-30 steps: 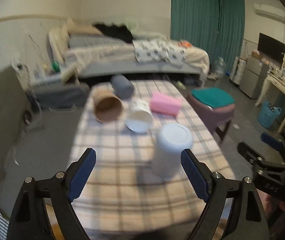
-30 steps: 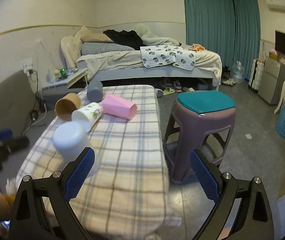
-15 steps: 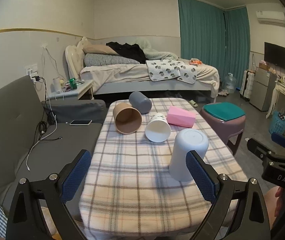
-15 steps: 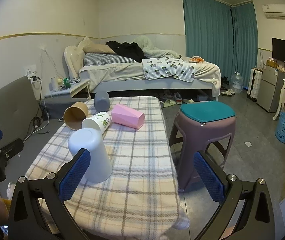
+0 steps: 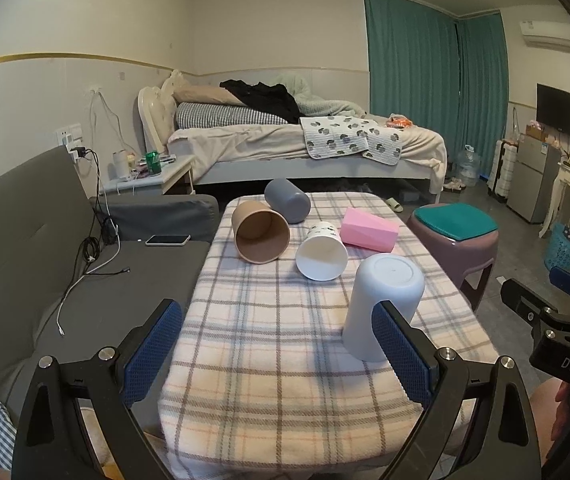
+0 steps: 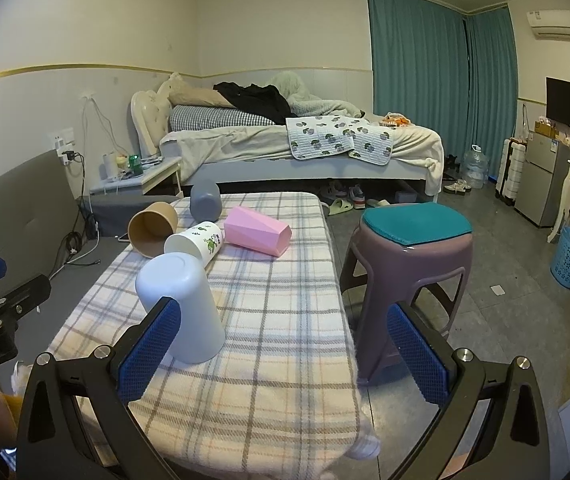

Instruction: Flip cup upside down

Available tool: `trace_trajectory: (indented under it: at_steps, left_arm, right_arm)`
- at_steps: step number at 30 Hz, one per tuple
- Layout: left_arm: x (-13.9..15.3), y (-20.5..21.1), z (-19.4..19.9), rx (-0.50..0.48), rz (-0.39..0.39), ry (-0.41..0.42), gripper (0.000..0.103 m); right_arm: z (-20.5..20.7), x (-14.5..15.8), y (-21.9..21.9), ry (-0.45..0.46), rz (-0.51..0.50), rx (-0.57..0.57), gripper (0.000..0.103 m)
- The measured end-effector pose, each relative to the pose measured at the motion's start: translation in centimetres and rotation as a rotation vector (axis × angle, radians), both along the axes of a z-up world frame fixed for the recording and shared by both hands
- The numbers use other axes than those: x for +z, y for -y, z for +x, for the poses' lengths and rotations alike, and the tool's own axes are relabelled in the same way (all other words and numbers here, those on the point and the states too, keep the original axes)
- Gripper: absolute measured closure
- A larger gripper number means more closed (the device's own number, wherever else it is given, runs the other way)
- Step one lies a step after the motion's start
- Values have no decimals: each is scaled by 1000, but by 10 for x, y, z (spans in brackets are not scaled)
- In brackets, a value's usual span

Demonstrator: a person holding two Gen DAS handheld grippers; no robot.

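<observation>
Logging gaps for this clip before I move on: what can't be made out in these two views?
- Rim of the upturned light blue cup: left wrist view, the left tool pad covers its lower right edge; right wrist view, the right tool pad covers its lower left.
- Inside of the grey cup: mouth faces away in both views.
- Print on the white cup: too small to read.
- Table's near edge: hidden by tool frames.

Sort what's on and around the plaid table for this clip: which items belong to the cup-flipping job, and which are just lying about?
Part of the job:
- pale blue cup, standing upside down on the table
- left gripper, open
- right gripper, open

Lying about:
- brown cup, white cup, grey cup, all on their sides
- pink box
- purple stool
- phone on the sofa
</observation>
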State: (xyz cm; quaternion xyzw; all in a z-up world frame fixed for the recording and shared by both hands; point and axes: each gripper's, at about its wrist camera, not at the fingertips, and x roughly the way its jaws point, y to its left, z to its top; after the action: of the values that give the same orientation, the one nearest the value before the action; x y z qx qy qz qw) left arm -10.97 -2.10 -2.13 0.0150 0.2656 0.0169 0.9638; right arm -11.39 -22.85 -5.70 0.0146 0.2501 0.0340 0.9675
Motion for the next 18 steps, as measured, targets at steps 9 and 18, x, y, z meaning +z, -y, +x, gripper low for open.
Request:
trace_trajectory:
  at_steps: [9, 18]
  left_arm:
    - [-2, 0, 1, -1, 7, -4, 4]
    - [-7, 1, 4, 11, -17, -28, 4]
  right_arm:
    - [0, -1, 1, -3, 0, 2, 0]
    - [-2, -2, 0, -1, -2, 2, 0]
